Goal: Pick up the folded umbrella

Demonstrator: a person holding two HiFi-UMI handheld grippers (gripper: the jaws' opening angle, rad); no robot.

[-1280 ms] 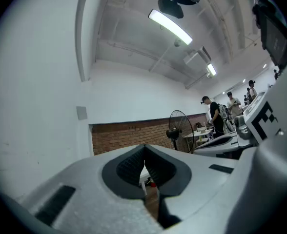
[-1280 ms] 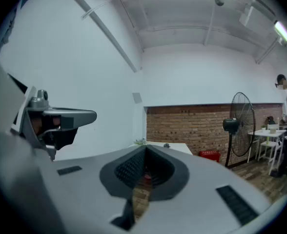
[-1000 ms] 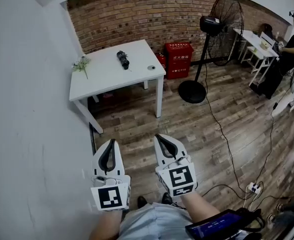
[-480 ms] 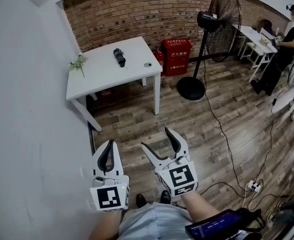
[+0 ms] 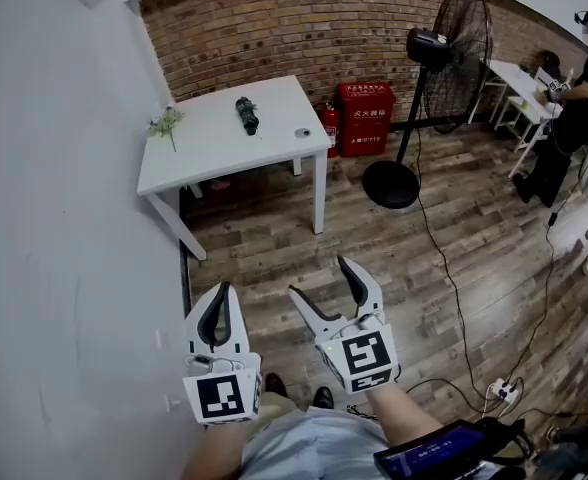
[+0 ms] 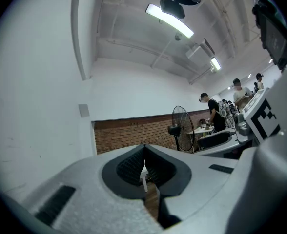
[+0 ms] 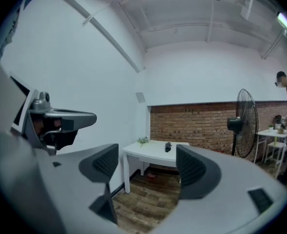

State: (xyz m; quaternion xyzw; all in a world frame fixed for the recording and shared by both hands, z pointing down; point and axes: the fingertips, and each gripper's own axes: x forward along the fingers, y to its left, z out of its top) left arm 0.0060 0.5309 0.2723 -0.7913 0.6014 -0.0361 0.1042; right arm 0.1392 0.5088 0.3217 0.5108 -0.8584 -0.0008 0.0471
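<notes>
Approach step. The folded umbrella point(image 5: 245, 115) lies near the far edge of the white table point(image 5: 274, 140), well apart from us. Our left gripper point(image 5: 222, 290) has its jaws together and holds nothing. The jaws of our right gripper point(image 5: 319, 278) have just been opening and stand wide, nothing between them. Next, we judge, we must walk up and set them around the umbrella.

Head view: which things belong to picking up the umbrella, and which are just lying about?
Job: folded umbrella; white table under it; right gripper, jaws just opened, nothing between them; left gripper, shut.
Lying about: flower sprig, small round object, red fire-extinguisher box, standing fan, power strip.
</notes>
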